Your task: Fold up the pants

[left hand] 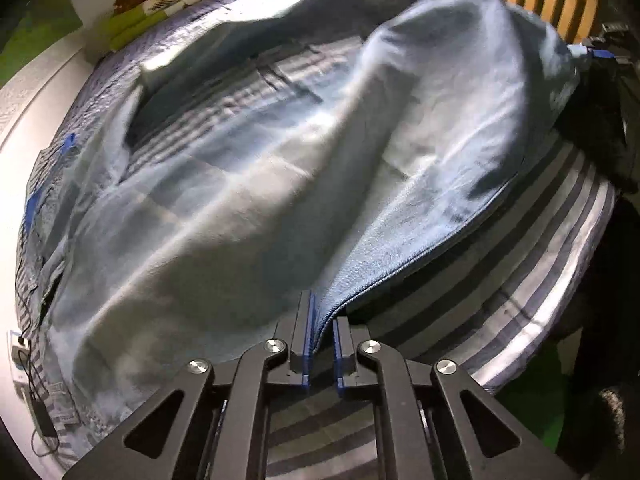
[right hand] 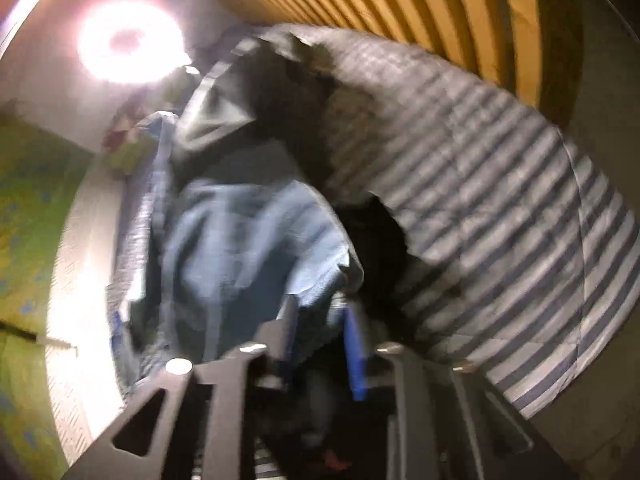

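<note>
Light blue denim pants (left hand: 260, 168) lie spread over a grey-and-white striped bedspread (left hand: 532, 264). My left gripper (left hand: 322, 320) is shut on a raised edge of the fabric, which runs as a ridge between its blue pads. At the upper right of the left wrist view, the other gripper's blue pad (left hand: 600, 54) shows at another corner of the cloth. In the blurred right wrist view, my right gripper (right hand: 320, 312) is shut on a bunched end of the pants (right hand: 248, 236), lifted above the bed.
A wooden slatted headboard (right hand: 400, 4) stands behind the striped bedspread (right hand: 520, 200). Green patterned pillows (left hand: 160, 8) lie at the far end. A white wall with a plugged-in charger and cable (left hand: 28, 380) runs along the left. A bright lamp (right hand: 128, 40) glares above.
</note>
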Tool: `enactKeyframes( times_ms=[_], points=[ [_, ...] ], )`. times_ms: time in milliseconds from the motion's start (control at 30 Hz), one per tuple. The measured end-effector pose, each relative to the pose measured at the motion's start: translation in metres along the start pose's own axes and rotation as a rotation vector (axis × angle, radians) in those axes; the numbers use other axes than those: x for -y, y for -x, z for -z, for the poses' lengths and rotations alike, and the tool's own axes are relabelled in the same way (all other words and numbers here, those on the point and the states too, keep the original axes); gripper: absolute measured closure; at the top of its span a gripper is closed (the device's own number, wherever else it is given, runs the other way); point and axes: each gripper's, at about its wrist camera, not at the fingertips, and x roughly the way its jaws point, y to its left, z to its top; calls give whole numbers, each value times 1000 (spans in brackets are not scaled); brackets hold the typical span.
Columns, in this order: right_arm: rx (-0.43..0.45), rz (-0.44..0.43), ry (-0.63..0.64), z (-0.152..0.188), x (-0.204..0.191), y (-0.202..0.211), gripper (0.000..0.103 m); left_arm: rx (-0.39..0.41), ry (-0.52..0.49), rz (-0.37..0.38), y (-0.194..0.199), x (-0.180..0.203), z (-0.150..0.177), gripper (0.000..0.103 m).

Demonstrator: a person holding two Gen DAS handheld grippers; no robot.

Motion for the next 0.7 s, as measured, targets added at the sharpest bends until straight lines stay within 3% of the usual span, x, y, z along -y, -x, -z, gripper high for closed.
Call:
enactKeyframes(
  times_ms=[167, 267, 367, 433, 500, 600, 700],
  points=[
    [106, -29, 117, -7, -42, 55, 98, 61, 67, 26, 37, -16, -5, 98],
    [157, 2, 161, 1, -46, 81, 98, 79, 81, 59, 52, -17, 1, 98],
    [179, 128, 177, 13, -28, 86, 98, 30, 41, 87, 41, -2, 15, 97],
    [142, 181, 140, 20, -8, 73, 98, -32, -8, 103, 25, 13, 25, 92],
    [115, 282, 153, 26, 3, 57, 98, -82, -10, 137, 15, 19, 29, 76],
    [103, 361, 197, 32, -2, 46, 93, -50, 56, 191, 25, 7, 30, 75],
    [193, 435, 283, 35, -28, 61, 92, 7, 164, 197, 48, -24, 29, 74]
  ],
)
